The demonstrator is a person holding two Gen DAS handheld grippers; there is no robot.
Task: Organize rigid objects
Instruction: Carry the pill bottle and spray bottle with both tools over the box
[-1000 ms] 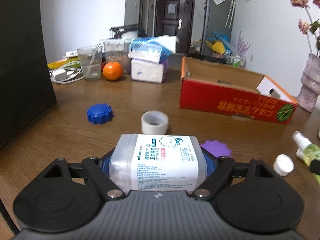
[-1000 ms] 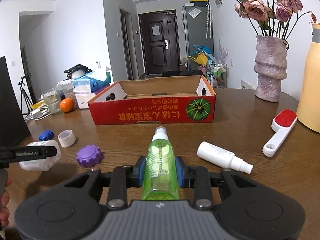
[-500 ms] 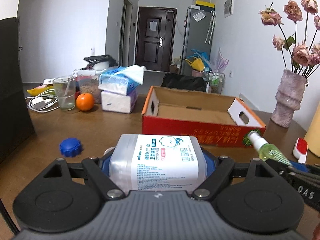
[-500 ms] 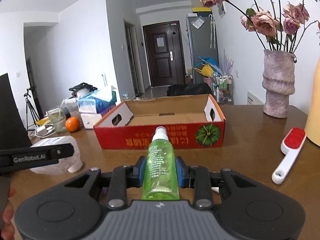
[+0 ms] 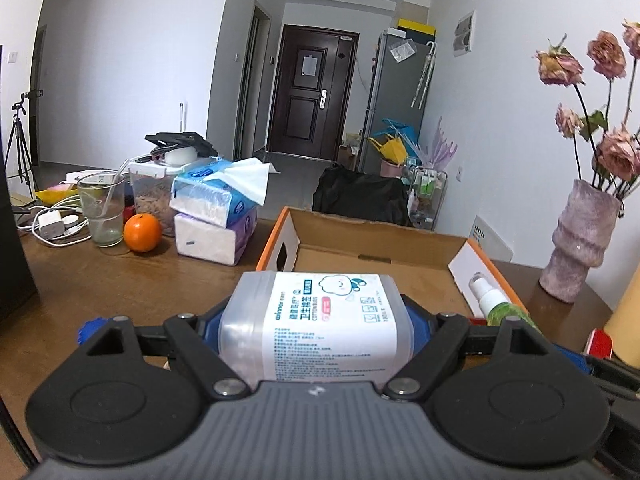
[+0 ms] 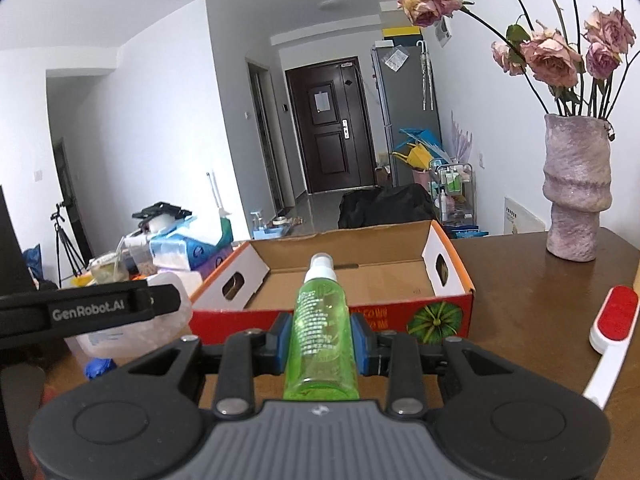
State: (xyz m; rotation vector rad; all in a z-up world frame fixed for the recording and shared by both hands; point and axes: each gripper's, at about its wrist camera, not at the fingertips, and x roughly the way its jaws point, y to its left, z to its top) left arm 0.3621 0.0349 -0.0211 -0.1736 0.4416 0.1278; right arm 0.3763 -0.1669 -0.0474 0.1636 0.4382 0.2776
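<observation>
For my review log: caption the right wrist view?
Right gripper holds green spray bottle before open cardboard box.

"GenRobot.AI" on left hand-held gripper (image 6: 224, 304), possibly "winner" and "COTTON BUDS" on held box (image 5: 320, 328)

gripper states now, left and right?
Left gripper: closed on the cotton swab box.
Right gripper: closed on the green spray bottle.
</observation>
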